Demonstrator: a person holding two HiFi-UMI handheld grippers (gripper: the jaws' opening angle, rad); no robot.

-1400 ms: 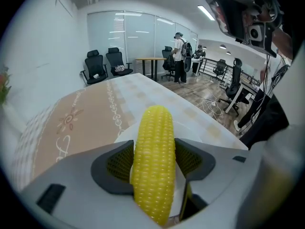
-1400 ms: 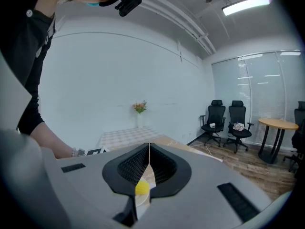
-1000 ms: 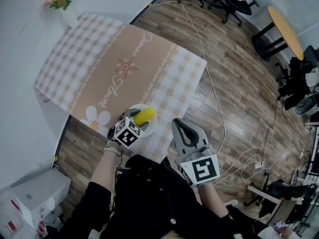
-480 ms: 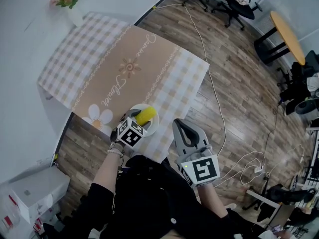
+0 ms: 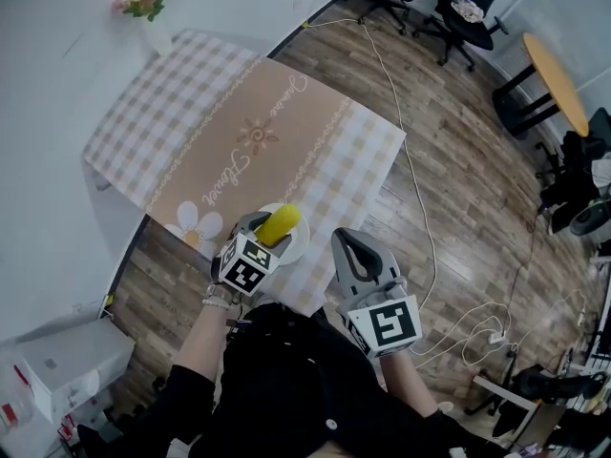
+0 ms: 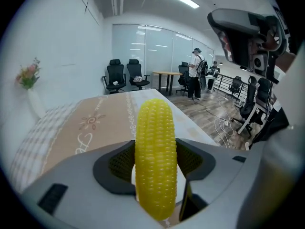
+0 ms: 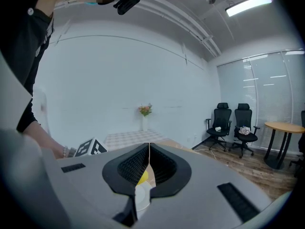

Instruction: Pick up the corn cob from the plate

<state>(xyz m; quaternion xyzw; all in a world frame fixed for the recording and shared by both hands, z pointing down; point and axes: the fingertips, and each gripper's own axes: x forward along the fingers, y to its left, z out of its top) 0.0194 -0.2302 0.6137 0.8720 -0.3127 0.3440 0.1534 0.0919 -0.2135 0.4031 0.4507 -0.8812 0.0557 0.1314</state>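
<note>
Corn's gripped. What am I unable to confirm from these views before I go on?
- Clearance under the corn cob: in the head view the left gripper and the cob overlap the plate, so any gap between cob and plate is unreadable.
- Plate, left gripper view: almost wholly hidden behind the cob and the jaws.
- Right gripper view: the shut right gripper blocks the table; only slivers of cob and plate show below its jaws.

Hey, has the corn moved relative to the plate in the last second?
Yes, slightly. Clamped in the left tongs, the corn looks raised toward the camera, its tip now crossing the plate's far rim.
</note>
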